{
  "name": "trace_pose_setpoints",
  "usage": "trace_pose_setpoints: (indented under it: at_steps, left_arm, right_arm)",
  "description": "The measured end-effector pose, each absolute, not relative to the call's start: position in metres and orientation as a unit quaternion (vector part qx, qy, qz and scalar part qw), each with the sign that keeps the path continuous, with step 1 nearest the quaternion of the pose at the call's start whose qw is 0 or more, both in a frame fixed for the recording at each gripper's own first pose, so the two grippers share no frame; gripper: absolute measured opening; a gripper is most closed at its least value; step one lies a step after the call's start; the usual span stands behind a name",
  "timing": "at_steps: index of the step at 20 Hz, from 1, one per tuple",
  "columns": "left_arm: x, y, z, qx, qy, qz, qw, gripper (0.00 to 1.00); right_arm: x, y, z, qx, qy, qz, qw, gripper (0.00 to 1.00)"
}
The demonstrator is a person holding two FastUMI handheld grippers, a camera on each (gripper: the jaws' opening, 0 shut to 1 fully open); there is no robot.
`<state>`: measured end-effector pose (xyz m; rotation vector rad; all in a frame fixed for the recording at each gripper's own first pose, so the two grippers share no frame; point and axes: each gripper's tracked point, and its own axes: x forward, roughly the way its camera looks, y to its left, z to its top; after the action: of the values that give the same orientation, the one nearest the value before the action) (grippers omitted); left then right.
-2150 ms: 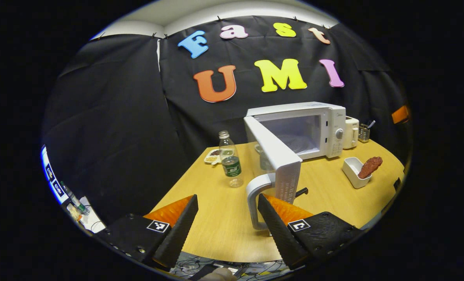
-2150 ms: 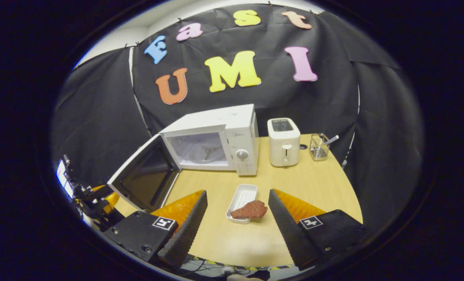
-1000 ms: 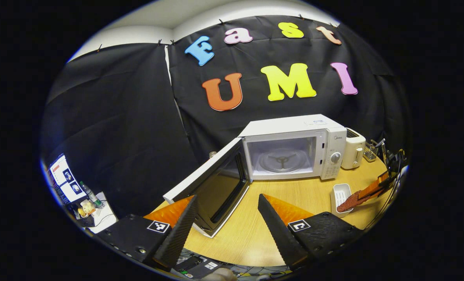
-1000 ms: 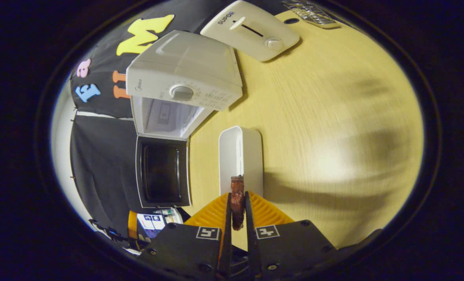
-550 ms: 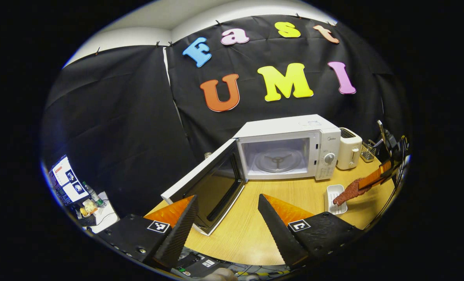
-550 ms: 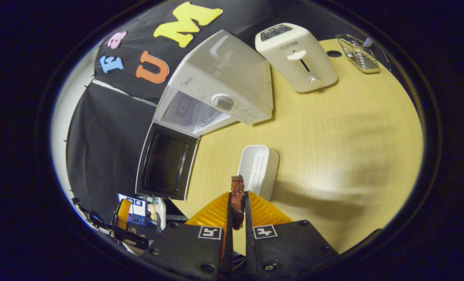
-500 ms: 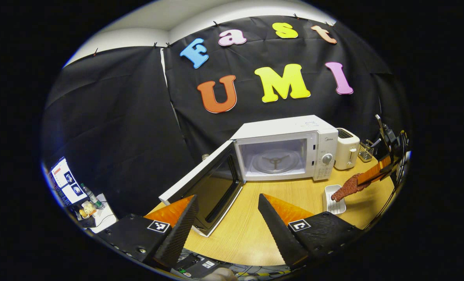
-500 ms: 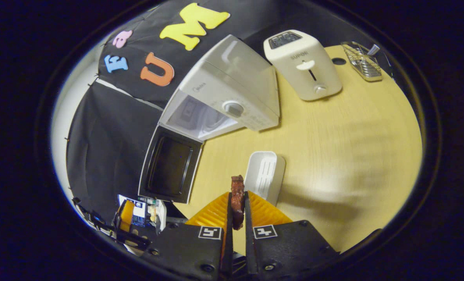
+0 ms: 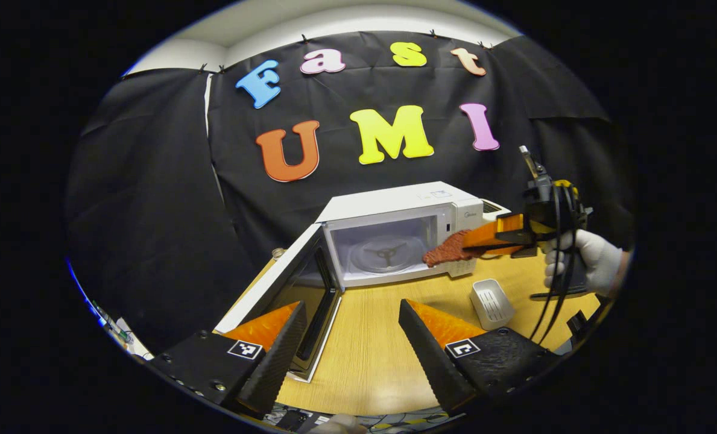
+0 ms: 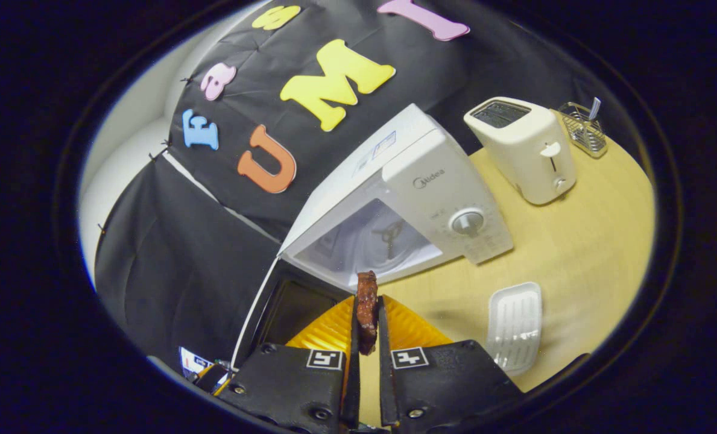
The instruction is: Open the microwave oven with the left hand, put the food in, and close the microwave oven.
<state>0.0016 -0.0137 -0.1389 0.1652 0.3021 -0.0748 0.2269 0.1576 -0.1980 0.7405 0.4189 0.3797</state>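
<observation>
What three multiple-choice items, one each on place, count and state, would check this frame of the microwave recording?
1. Where is the piece of food?
A. in the white tray
B. held in the air in front of the microwave opening
C. on the turntable

2. How many appliances stand on the table?
A. one
B. two
C. three

3. What state is the microwave door in?
A. swung open
B. shut
C. off its hinges

Key: 1 B, the right gripper pinches it while the white tray lies empty; 2 B, the microwave and a toaster; 3 A, the cavity and turntable show.
</observation>
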Motion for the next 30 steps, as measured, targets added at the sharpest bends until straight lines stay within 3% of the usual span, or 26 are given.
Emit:
trace_pose_setpoints:
  at_steps: [6, 12, 19, 21, 22, 23, 24, 25, 27, 30]
  left_arm:
    - [0.0, 0.011, -0.147, 0.099, 0.124, -0.079, 0.984, 0.95]
    - [-0.002, 0.038, -0.166, 0.089, 0.136, -0.076, 0.984, 0.94]
    - [0.0, 0.056, -0.171, 0.083, 0.15, -0.068, 0.983, 0.94]
    - [0.001, 0.052, -0.17, 0.07, 0.151, -0.07, 0.984, 0.94]
    - [0.002, 0.051, -0.169, 0.067, 0.15, -0.07, 0.984, 0.94]
    - [0.003, 0.05, -0.168, 0.069, 0.149, -0.071, 0.984, 0.94]
    - [0.003, 0.049, -0.168, 0.07, 0.147, -0.07, 0.984, 0.94]
    - [0.005, 0.047, -0.167, 0.07, 0.146, -0.07, 0.984, 0.94]
    - [0.004, 0.045, -0.17, 0.07, 0.149, -0.069, 0.984, 0.94]
    - [0.006, 0.042, -0.165, 0.073, 0.146, -0.066, 0.984, 0.94]
  right_arm:
    - [0.322, 0.236, -0.223, 0.454, 0.114, 0.084, 0.879, 0.16]
    - [0.405, 0.264, -0.263, 0.473, 0.093, 0.007, 0.876, 0.16]
    - [0.432, 0.268, -0.276, 0.36, 0.087, -0.043, 0.928, 0.17]
    - [0.432, 0.255, -0.282, 0.293, 0.092, -0.073, 0.949, 0.21]
    - [0.432, 0.255, -0.28, 0.269, 0.089, -0.073, 0.956, 0.3]
    - [0.434, 0.253, -0.278, 0.257, 0.088, -0.072, 0.96, 0.32]
    - [0.435, 0.251, -0.279, 0.239, 0.087, -0.074, 0.964, 0.33]
    - [0.434, 0.246, -0.278, 0.218, 0.086, -0.083, 0.969, 0.28]
    - [0.433, 0.235, -0.275, 0.167, 0.08, -0.096, 0.978, 0.58]
    - [0.429, 0.235, -0.262, 0.161, 0.07, -0.08, 0.981, 0.71]
